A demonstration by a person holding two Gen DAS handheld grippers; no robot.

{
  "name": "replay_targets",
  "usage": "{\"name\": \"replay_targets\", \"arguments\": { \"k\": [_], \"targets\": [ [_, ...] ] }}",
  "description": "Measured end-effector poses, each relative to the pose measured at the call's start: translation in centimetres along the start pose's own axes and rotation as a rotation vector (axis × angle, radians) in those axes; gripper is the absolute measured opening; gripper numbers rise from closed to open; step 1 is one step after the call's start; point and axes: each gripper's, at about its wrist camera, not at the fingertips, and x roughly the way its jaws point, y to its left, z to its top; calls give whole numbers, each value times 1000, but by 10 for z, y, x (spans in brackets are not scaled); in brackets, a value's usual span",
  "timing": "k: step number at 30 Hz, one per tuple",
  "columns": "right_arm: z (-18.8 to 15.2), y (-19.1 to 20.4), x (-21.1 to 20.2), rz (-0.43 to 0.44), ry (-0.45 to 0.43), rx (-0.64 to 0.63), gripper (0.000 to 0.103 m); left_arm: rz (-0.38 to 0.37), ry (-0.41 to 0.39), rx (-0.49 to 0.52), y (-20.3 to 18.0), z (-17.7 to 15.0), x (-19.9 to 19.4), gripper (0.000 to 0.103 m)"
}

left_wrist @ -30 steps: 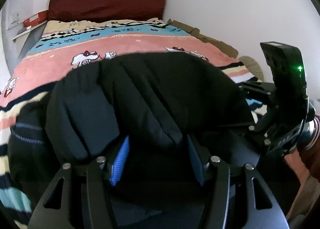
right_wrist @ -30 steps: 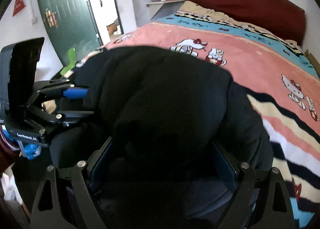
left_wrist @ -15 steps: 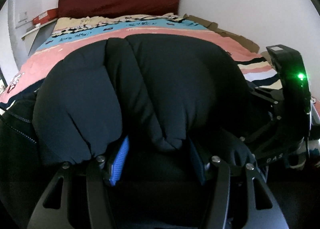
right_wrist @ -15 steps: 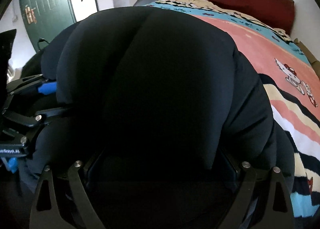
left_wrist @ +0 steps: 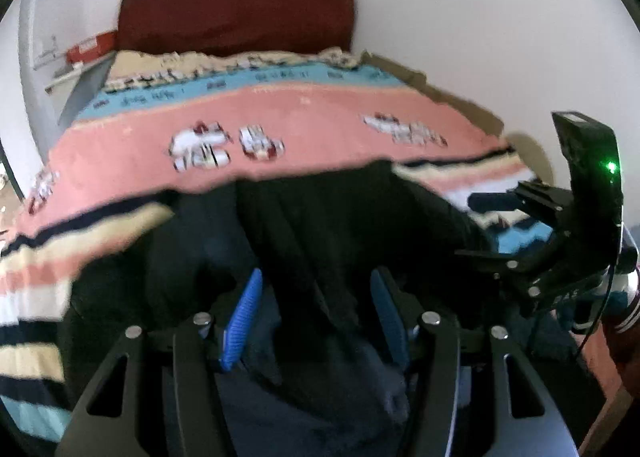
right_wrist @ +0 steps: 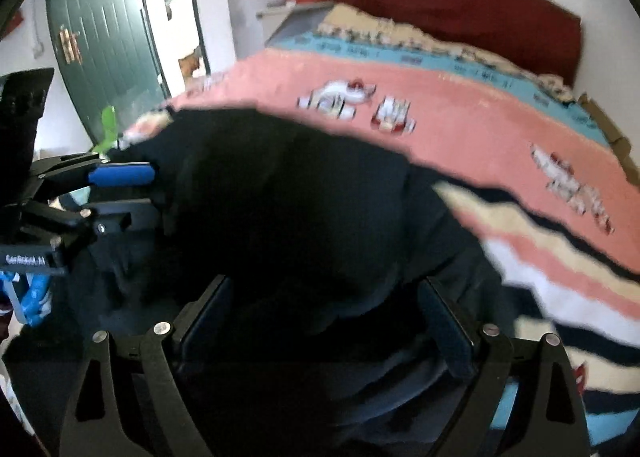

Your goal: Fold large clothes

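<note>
Two grippers: the left hand-held gripper (left_wrist: 316,317) and the right hand-held gripper (right_wrist: 328,321) both work on one garment, side by side.
Garment: a bulky black padded jacket (left_wrist: 332,225) lies bunched at the near end of the bed (left_wrist: 280,113), on its pink, cream and blue striped cartoon-print blanket (right_wrist: 460,125).
Left grip: a thick fold of the jacket sits between the blue ribbed pads (left_wrist: 242,317), and the jaws look clenched on it.
Right grip: the jaws stand wide with a fat roll of the jacket filling the space between the dark pads (right_wrist: 448,329); grasping the bundle, I judge, though the dark cloth hides the contact.
Step in hand: carrying a doubled-over section of the jacket across itself, so a fold is under way rather than finished.
Next move calls for: both hands travelling together and level, laying the held edge flat on the rest of the jacket before letting go.
Care needed: the puffy filling will spring back, so pressing the fold down seems wise.
Clarity: both views are motion-blurred; seams and sleeves cannot be made out.
</note>
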Motion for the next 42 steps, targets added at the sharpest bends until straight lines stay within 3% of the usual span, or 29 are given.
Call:
{"name": "replay_targets", "arguments": {
  "k": [5,9,12,15,18,24,32,37,42],
  "targets": [
    [48,-18,1,-53,-83,38,92,58,9,-35,24,36,34,55],
    [63,-32,38,-63,-60,93,92,71,51,-70,35,27,69,55],
    [56,-29,72,-62,2,75,92,97,72,-47,32,6,87,55],
    [41,-23,102,-77,84,58,92,114,42,-32,28,-12,94,55],
    [21,-23,115,-70,60,91,92,136,26,-21,26,-21,97,55],
    [16,-17,101,-74,77,88,92,145,79,-19,15,-20,77,55],
    [-29,5,11,9,15,56,91,182,39,12,-22,-57,18,55],
    [-56,16,31,-12,106,21,91,204,71,19,-27,-78,37,56],
    [-64,17,60,-35,140,11,91,228,54,29,-27,-87,48,56]
  ]
}}
